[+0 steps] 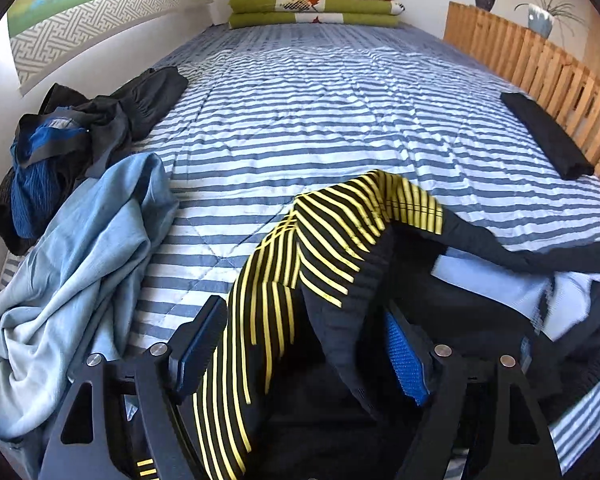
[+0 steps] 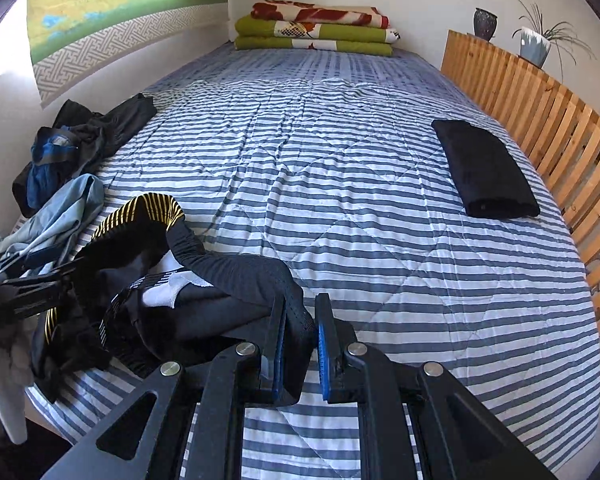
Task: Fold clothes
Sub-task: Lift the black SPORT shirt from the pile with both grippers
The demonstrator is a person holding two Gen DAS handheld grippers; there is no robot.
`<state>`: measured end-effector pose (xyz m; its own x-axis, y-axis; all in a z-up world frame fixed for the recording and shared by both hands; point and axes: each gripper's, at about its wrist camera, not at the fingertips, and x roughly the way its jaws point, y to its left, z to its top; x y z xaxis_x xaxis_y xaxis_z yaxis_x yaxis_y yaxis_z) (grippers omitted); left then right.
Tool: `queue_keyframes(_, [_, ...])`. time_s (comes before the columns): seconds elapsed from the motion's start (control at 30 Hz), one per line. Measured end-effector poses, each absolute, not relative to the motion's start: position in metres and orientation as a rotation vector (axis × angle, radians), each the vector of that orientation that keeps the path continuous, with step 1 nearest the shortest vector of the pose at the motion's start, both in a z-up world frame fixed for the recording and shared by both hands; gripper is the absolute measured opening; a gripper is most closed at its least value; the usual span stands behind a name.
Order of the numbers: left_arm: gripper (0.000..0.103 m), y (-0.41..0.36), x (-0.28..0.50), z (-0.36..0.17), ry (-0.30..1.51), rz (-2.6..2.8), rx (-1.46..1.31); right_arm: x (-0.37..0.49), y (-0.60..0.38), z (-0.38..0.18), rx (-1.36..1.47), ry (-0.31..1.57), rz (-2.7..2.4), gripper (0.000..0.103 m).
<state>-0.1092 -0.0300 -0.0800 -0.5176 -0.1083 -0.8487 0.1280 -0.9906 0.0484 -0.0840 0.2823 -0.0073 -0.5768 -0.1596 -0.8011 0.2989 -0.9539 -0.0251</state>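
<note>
A black garment w/ yellow stripes (image 1: 332,248) is draped across the near edge of the bed (image 1: 300,120), on the quilted blue-and-white striped cover. In the left wrist view, the left gripper (image 1: 304,344) is seen w/ fingers (image 1: 198,344) spread wide apart; the striped fabric is bunched up in a tall ridge between them, but the blue ribbed pads aren't pressed on it. In the right wrist view, the right gripper (image 2: 300,344) is seen w/ fingers (image 2: 276,340) nearly together, a thick black knit edge of the garment (image 2: 236,276) being pinched btwn the blue pads. From there the cloth runs as a rope-like band to a crumpled heap at the bed's near-left corner, where a white inner patch is exposed.

A wrinkled light-blue shirt (image 1: 80,260) is piled left of the garment, soft & loosely folded over itself. Behind it, a heap of dark clothes (image 1: 80,132) w/ a blue ribbed piece is lumped against the wall. A folded black cloth (image 2: 484,168), flat & rectangular, is laid near the bed's right side, beside the slatted wooden rail (image 2: 548,120). Folded green & red blankets (image 2: 316,28) are stacked at the far end. A dark vase (image 2: 485,23) & a potted plant (image 2: 536,42) are set on top of the rail.
</note>
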Motion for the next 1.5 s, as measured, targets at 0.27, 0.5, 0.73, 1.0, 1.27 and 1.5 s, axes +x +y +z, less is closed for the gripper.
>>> queue_keyframes(0.27, [0.028, -0.047, -0.117, -0.095, 0.21, -2.571, 1.597, -0.056, 0.307, -0.009, 1.277, 0.308, -2.58, 0.012])
queue_keyframes(0.5, [0.058, -0.045, -0.093, -0.078, -0.003, -2.571, 1.586, -0.047, 0.322, -0.04, 1.345, 0.251, -2.551, 0.013])
queue_keyframes(0.73, [0.084, -0.007, -0.126, -0.079, -0.317, -2.524, 1.489, -0.053, 0.333, -0.072, 1.431, 0.225, -2.569, 0.04])
queue_keyframes(1.0, [0.015, -0.005, -0.15, -0.074, -0.271, -2.549, 1.559, -0.052, 0.349, -0.097, 1.532, 0.166, -2.437, 0.046])
queue_keyframes(1.27, [0.003, -0.058, -0.134, -0.036, 0.012, -2.621, 1.539, -0.059, 0.328, -0.118, 1.562, 0.261, -2.407, 0.018])
queue_keyframes(1.5, [0.001, -0.119, -0.096, 0.082, 0.198, -2.733, 1.259, -0.1, 0.285, -0.048, 1.351, 0.406, -2.518, 0.008])
